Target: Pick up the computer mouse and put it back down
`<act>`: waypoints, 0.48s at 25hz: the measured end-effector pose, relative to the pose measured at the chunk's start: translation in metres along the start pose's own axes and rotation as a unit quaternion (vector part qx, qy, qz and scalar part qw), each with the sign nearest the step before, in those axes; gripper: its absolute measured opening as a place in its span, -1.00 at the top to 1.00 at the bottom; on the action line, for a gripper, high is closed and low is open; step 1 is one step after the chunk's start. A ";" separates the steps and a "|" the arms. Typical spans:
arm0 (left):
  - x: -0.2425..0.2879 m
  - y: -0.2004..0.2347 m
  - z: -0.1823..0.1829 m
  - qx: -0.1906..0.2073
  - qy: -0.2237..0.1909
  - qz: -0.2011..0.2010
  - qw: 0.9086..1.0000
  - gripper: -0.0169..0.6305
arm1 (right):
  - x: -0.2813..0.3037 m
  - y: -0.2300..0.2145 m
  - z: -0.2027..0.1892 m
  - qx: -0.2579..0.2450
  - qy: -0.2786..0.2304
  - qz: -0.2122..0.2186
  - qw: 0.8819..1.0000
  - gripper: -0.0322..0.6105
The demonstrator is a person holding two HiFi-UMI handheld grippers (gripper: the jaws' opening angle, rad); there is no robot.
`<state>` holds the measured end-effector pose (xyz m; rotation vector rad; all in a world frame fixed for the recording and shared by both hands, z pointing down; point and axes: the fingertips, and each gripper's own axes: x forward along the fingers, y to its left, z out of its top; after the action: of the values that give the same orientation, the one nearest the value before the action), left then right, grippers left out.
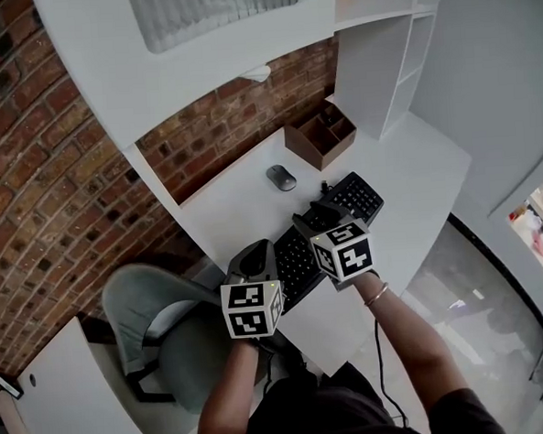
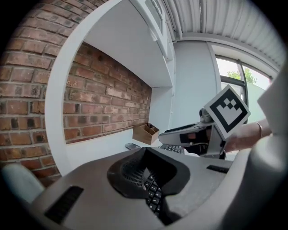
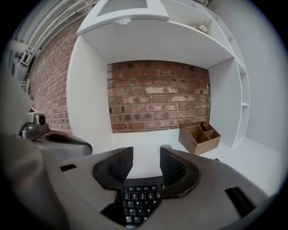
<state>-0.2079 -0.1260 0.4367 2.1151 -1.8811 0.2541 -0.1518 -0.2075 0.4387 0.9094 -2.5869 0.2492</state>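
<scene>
The computer mouse lies flat on the white desk, in the back half, closer to the edge along the brick wall than to the front edge. It is apart from the black keyboard, which lies nearer to the front edge, and apart from the wooden box that stands in the back corner by the shelves. Nothing touches the mouse.

The person holds both claws over the keyboard, pointing toward the wall. The right gripper has its jaws spread, and between them I see only bare desk and keys. The top of the mouse shows just above its right jaw, still far ahead. The left gripper has its jaw tips pressed together and holds nothing.

In my judgement the task is at its beginning, in the approach. Not yet done are the reach to the mouse, the closing on its sides, the lift and the setting down. The right claw seems the one prepared for it.
</scene>
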 end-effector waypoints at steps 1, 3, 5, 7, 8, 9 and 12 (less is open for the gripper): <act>0.003 0.001 0.001 0.001 0.000 0.000 1.000 0.92 | 0.006 -0.002 0.003 -0.005 0.001 0.000 1.000 0.40; 0.009 0.003 0.003 0.002 0.000 0.003 1.000 0.92 | 0.019 -0.005 0.009 -0.018 0.007 0.002 1.000 0.40; 0.014 0.006 0.006 0.001 -0.001 0.008 1.000 0.92 | 0.033 -0.010 0.011 -0.027 0.015 0.004 1.000 0.39; 0.018 0.009 0.008 -0.004 -0.003 0.015 1.000 0.92 | 0.046 -0.015 0.010 -0.030 0.024 0.007 0.999 0.33; 0.020 0.010 0.009 -0.010 -0.004 0.017 1.000 0.92 | 0.052 -0.018 0.007 -0.031 0.031 0.007 0.999 0.31; 0.022 0.011 0.010 -0.015 -0.005 0.020 1.000 0.92 | 0.058 -0.022 0.005 -0.033 0.039 0.007 0.999 0.29; 0.029 0.016 0.012 -0.027 -0.005 0.031 0.999 0.92 | 0.077 -0.031 0.002 -0.049 0.059 0.013 0.997 0.28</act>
<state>-0.2207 -0.1585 0.4366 2.0301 -1.9387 0.2036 -0.1881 -0.2757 0.4697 0.8029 -2.4799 0.1760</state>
